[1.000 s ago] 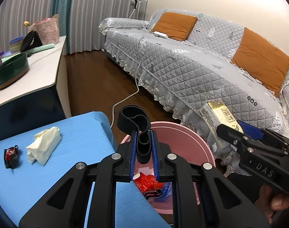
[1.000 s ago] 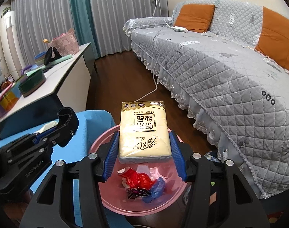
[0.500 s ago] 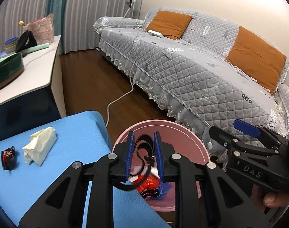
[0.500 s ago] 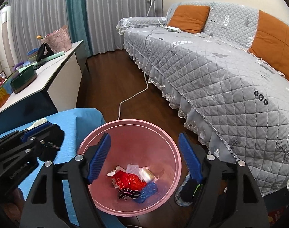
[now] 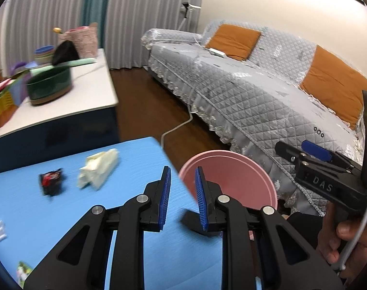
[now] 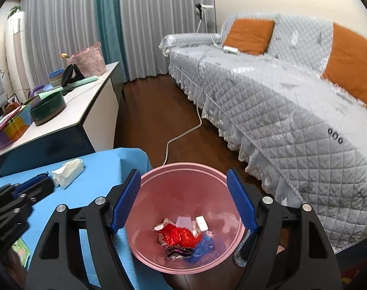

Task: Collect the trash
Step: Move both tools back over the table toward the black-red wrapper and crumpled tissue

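The pink bin point(image 6: 183, 168) stands on the floor by the blue table point(image 6: 91, 193). It holds a red wrapper point(image 6: 178, 235), a blue wrapper point(image 6: 202, 246) and a small white box point(image 6: 201, 224). My right gripper point(image 6: 183, 201) hangs open above the bin with nothing between its pads. My left gripper point(image 5: 182, 193) hovers at the table's right edge beside the bin point(image 5: 231, 169), jaws a little apart and empty. On the table lie a crumpled white tissue point(image 5: 98, 169), a black and red wrapper point(image 5: 50, 180) and a green packet point(image 6: 20, 247). A hand holds the right gripper point(image 5: 294, 151) at the far right.
A white counter point(image 5: 86, 101) with a dark green bowl point(image 5: 49, 87) and coloured boxes stands behind the table. The grey quilted sofa point(image 6: 280, 111) runs along the right. A white cable point(image 6: 183, 133) trails over the wooden floor towards the bin.
The left gripper let a black band fall into the bin and swung left over the table. The right gripper opened and the yellow tissue pack has left its jaws.
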Demonstrator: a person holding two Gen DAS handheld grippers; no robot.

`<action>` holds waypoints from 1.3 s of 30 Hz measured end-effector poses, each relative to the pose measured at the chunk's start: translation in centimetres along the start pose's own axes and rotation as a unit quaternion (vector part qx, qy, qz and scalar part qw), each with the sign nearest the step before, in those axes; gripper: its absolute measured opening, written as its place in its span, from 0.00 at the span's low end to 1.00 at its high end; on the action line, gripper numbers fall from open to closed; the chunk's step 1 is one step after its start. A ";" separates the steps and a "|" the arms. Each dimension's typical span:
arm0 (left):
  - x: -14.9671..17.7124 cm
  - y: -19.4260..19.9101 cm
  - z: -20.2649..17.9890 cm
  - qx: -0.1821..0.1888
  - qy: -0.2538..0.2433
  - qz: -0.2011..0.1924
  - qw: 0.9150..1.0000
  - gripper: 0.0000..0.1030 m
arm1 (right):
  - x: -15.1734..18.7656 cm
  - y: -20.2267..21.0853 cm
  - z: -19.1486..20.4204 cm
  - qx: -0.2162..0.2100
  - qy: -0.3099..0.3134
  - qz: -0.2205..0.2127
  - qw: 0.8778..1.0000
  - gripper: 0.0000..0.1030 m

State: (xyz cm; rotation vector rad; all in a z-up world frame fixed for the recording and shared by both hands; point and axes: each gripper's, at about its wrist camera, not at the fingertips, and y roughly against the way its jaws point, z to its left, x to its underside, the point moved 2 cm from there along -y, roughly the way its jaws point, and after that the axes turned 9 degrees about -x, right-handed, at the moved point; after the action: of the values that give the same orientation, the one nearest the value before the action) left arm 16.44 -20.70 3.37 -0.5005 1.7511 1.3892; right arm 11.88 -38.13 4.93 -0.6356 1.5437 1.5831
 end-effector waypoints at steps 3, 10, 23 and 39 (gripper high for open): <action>0.5 1.8 2.2 -0.017 0.012 -0.006 1.000 0.21 | 0.1 0.5 1.1 -0.016 -0.004 -0.008 1.000 0.71; 2.1 5.1 7.9 -0.057 0.047 -0.010 0.997 0.20 | 0.8 -0.1 1.9 -0.037 0.002 0.002 0.999 0.70; 4.6 6.0 14.3 -0.105 0.098 -0.011 0.990 0.20 | -0.8 -0.2 1.5 -0.071 -0.074 -0.017 0.995 0.67; 8.5 6.2 25.0 -0.198 0.163 0.003 0.967 0.20 | 0.4 -6.3 14.7 -0.163 -0.034 0.030 0.986 0.51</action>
State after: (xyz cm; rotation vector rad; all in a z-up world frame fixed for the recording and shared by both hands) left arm 15.85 6.03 -0.88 -0.9884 1.7240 1.7498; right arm 19.50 -24.23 2.83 -0.7091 1.2742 1.9031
